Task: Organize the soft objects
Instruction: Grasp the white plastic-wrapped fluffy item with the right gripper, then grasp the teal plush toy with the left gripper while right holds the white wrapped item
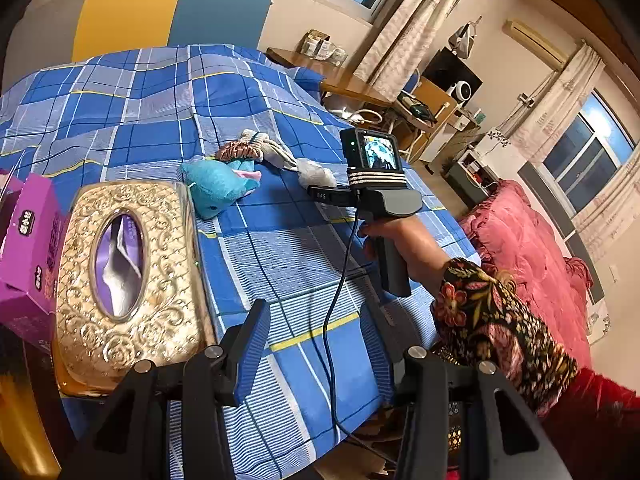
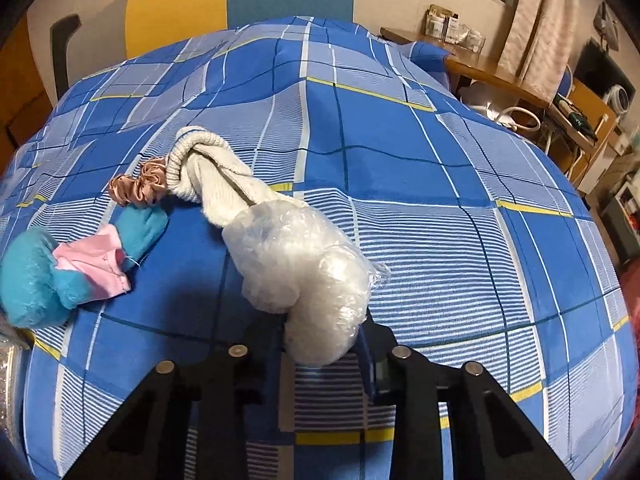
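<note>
On the blue plaid bedspread lie a clear plastic bag of white stuffing, a knotted white sock, a brown satin scrunchie and a turquoise plush toy with pink cloth. My right gripper has the near end of the plastic bag between its fingers; the tips are hidden, so contact is unclear. In the left wrist view my left gripper is open and empty over the bedspread, with the plush, scrunchie, sock and bag farther ahead, by the right gripper.
A gold embossed tissue box sits at the left, with a purple carton beside it. A blue and yellow headboard stands behind the bed. A wooden desk and a red quilt lie to the right.
</note>
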The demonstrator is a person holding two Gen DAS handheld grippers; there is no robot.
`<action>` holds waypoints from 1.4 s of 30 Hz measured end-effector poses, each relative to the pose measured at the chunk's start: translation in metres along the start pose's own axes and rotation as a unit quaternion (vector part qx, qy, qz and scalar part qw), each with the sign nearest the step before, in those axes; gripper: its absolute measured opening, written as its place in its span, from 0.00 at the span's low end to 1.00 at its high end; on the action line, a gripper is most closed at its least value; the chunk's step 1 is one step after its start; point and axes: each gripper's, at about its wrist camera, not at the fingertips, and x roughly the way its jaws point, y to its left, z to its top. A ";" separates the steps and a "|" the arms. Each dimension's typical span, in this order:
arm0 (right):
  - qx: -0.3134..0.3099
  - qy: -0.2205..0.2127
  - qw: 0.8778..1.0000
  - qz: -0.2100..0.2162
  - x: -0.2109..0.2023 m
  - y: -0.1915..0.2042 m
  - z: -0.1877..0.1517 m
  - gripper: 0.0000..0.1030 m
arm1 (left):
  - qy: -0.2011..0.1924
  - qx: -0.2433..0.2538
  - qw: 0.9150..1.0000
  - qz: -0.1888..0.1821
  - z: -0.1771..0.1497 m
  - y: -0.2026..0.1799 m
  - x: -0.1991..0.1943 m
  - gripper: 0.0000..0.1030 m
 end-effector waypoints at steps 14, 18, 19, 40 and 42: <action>0.097 0.000 0.994 0.048 -0.027 -0.023 0.001 0.30 | 0.010 0.028 0.999 0.022 0.043 -0.028 0.031 0.52; 0.099 0.001 0.994 0.053 -0.027 -0.023 0.002 0.30 | 0.023 0.020 0.999 0.027 0.068 -0.026 0.048 0.66; 0.099 0.000 0.994 0.054 -0.028 -0.023 0.002 0.30 | 0.029 0.013 0.999 0.029 0.076 -0.023 0.052 0.66; 0.124 -0.014 0.989 0.083 -0.039 -0.027 0.009 0.30 | 0.183 -0.050 0.965 0.182 0.159 0.074 0.173 0.74; 0.124 -0.017 0.989 0.084 -0.040 -0.027 0.009 0.30 | 0.192 -0.059 0.963 0.181 0.158 0.079 0.179 0.76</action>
